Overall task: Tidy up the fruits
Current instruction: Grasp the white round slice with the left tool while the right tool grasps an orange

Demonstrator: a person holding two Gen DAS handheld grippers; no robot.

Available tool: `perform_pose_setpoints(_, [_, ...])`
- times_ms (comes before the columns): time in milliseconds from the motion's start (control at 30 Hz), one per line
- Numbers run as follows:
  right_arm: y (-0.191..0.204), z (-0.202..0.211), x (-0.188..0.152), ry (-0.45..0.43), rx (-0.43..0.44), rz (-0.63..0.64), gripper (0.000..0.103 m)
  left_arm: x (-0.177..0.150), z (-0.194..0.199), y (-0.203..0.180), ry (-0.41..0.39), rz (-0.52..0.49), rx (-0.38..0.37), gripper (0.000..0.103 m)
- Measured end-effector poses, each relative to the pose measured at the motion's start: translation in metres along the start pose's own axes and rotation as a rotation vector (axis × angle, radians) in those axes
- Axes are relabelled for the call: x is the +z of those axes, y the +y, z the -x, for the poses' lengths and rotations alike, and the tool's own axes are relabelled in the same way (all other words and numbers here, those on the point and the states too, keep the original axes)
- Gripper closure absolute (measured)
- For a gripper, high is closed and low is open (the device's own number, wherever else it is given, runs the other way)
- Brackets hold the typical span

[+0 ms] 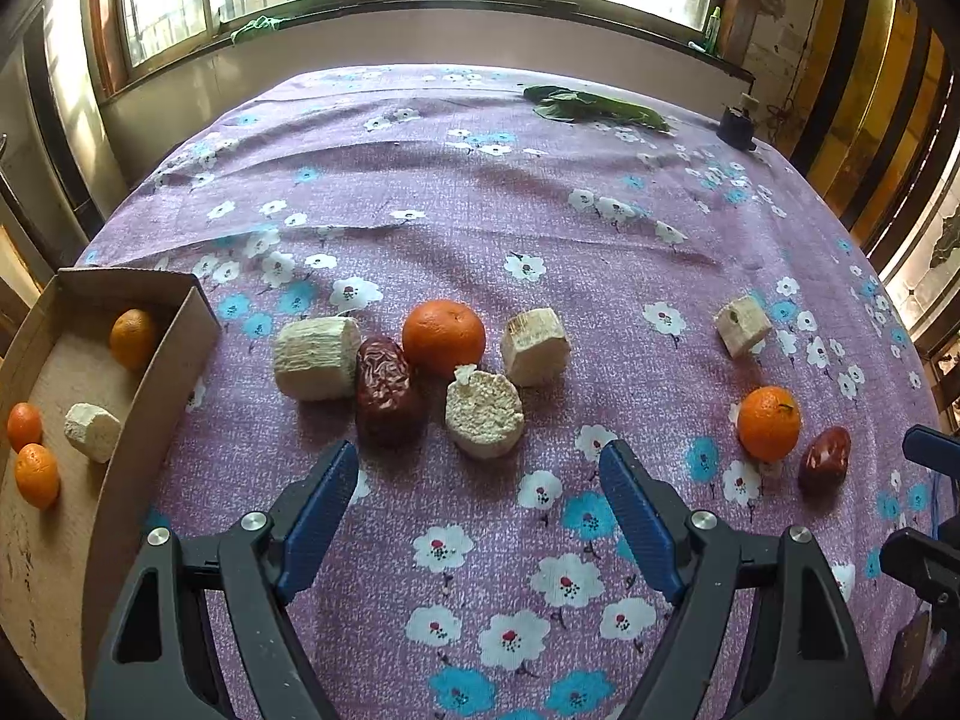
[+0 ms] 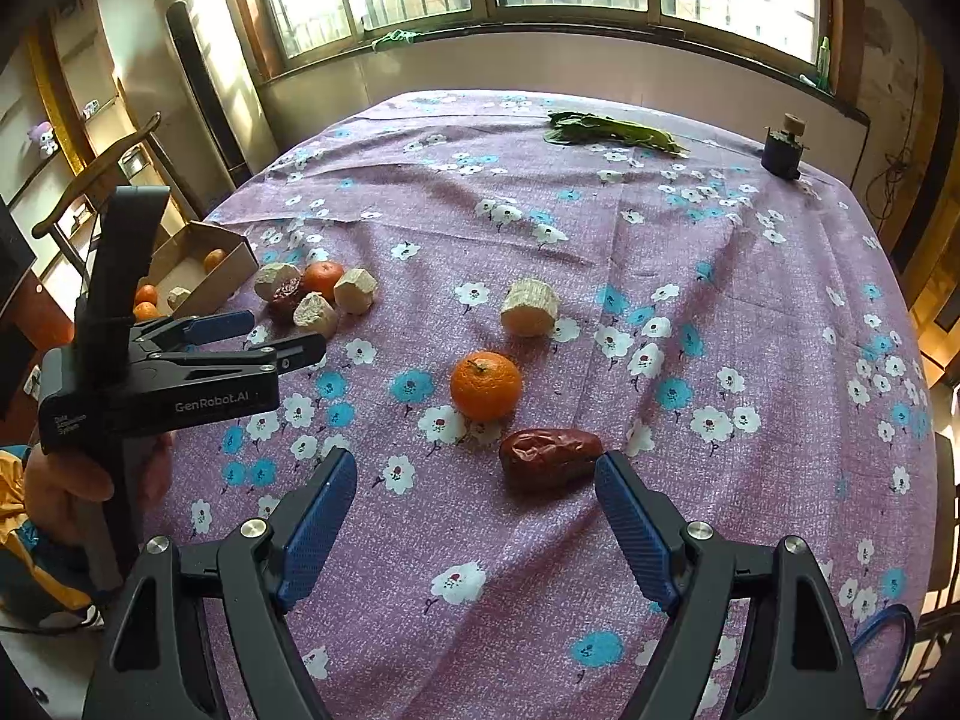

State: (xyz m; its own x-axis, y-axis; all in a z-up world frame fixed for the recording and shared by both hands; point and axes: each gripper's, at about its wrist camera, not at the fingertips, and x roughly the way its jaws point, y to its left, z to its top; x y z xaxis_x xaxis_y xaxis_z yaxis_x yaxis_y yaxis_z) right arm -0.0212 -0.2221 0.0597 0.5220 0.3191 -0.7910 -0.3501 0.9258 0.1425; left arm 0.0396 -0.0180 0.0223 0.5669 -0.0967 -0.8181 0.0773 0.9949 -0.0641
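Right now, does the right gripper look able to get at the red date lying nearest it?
Probably yes. The right gripper is open and empty, and the red date lies on the cloth just ahead, near its right finger. The orange sits beyond it, apart; nothing lies between the gripper and the date.

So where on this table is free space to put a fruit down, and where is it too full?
Free: the wide cloth between the fruit cluster and the green leaves, and the strip in front of the left gripper. Crowded: around the orange, the red date and three pale chunks, beside the cardboard box. The right gripper has a date at its tips.
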Motion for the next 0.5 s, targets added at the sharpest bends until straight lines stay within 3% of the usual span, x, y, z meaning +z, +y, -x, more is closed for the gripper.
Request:
perform_pose_setpoints(233, [-0.007, -0.004, -0.001, 0.018, 0.004, 0.004, 0.018, 0.008, -0.021, 0.002, 0.011, 0.002, 0.029, 0.024])
perform_pose_setpoints(300, [-0.008, -0.005, 0.000, 0.020, 0.005, 0.001, 0.018, 0.008, -0.022, 0.002, -0.006, -0.017, 0.067, 0.051])
perform_pose_setpoints(333, [-0.008, -0.006, 0.001, 0.021, 0.006, 0.000, 0.018, 0.009, -0.021, 0.004, -0.012, -0.014, 0.050, 0.059])
perform_pose_setpoints(367, [-0.008, -0.007, 0.001, 0.021, 0.008, 0.000, 0.018, 0.010, -0.020, 0.006, -0.011, -0.015, 0.042, 0.076])
perform_pose_setpoints(500, [-0.005, -0.012, 0.006, 0.021, 0.018, 0.008, 0.018, 0.010, -0.017, 0.011, 0.000, -0.036, 0.022, 0.076])
